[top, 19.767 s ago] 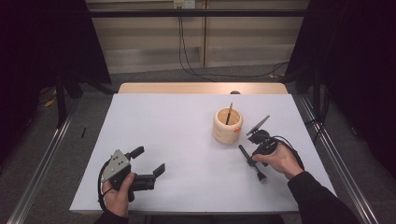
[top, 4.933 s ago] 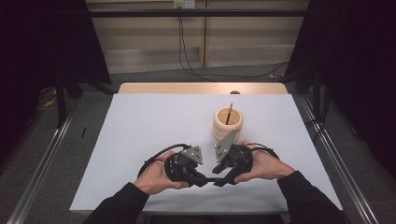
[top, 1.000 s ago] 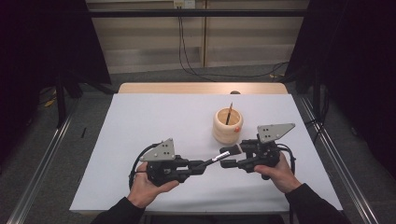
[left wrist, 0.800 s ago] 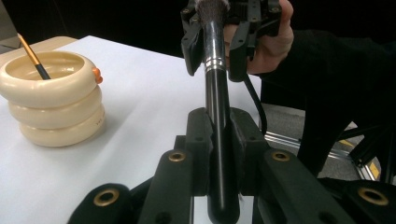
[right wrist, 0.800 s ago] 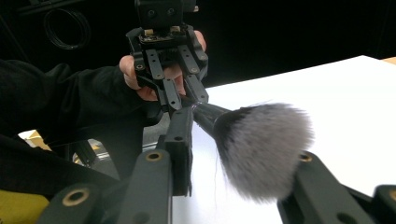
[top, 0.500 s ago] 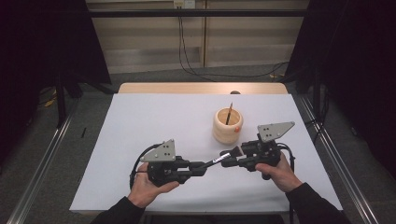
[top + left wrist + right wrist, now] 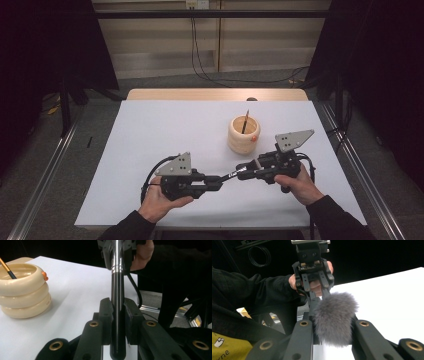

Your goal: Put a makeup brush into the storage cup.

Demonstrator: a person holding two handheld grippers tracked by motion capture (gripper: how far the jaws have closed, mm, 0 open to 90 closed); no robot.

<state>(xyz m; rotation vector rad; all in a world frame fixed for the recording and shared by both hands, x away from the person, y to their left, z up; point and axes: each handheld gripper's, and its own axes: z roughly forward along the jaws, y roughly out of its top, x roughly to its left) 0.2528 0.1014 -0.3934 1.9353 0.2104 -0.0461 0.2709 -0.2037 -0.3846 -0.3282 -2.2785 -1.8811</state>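
A makeup brush (image 7: 231, 174) spans level between my two grippers above the white table (image 7: 165, 130). My left gripper (image 7: 220, 179) is shut on its black handle (image 7: 117, 315), pads pressed on both sides. My right gripper (image 7: 241, 174) faces it from the right. Its jaws have just been closing, and they now clamp the head end by the silver ferrule (image 7: 117, 263). The grey bristles (image 7: 335, 320) bulge out between them. A cream ringed cup (image 7: 243, 135) stands behind the grippers with a thin brush (image 7: 245, 121) leaning in it.
The cup (image 7: 23, 290) has a small orange knob on its rim. Cables trail from both grippers toward the table's near edge. Metal rails run along the floor on both sides of the table, with a dark curtain behind.
Both hands keep their places with the brush spanning them. The right gripper's jaws look drawn in tighter on the brush's head end than a second ago.
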